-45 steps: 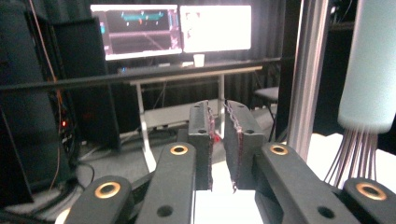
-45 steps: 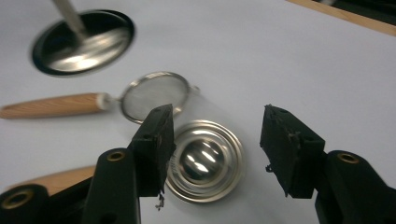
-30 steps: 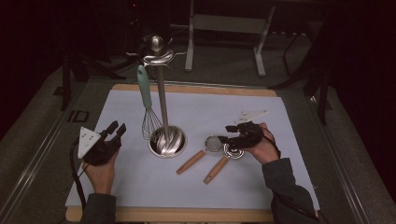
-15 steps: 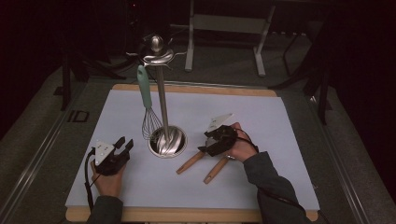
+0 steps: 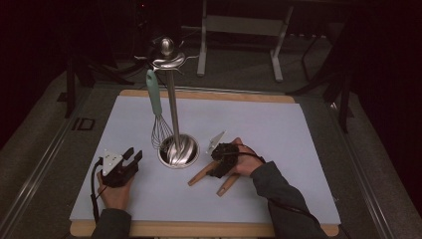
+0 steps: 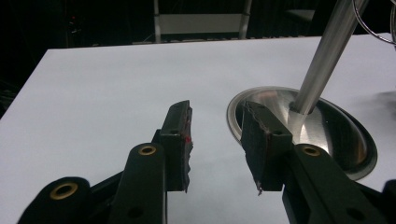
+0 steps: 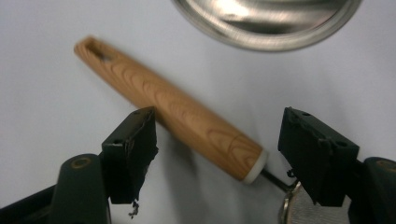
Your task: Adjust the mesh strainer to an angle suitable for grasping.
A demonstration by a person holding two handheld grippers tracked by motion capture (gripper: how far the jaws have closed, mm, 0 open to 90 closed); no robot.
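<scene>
The right tongs (image 5: pixel 222 160) hovered low over two wooden-handled utensils lying side by side on the white tabletop (image 5: pixel 278 129), just beside the steel base (image 5: pixel 178 151) of the utensil stand and nearer the front edge than the back. In the right gripper view the tongs stood wide, nothing pressed between them, having just been opening, and the nearer wooden handle (image 7: pixel 173 112) ran slantwise across the gap with its pale collar and a thin metal neck leading toward a round metal head (image 7: pixel 294 210) at the bottom edge. It looked a light tool, I judged, stiff along the handle, the smooth rounded wood likely to roll or slip if pinched near an end. The best hold seemed to be across the thick middle of the handle, well clear of the thin neck, which might twist in a grip. The second utensil's handle (image 5: pixel 228 185) lay close alongside, so a careless closing could catch both. The left tongs (image 6: pixel 215 135) rested near the front left corner, also well open and holding nothing, pointed at the stand's base (image 6: pixel 327 135). A whisk (image 5: pixel 158 119) with a pale green handle hung from the stand's hooks, brushing nothing I could make out.
</scene>
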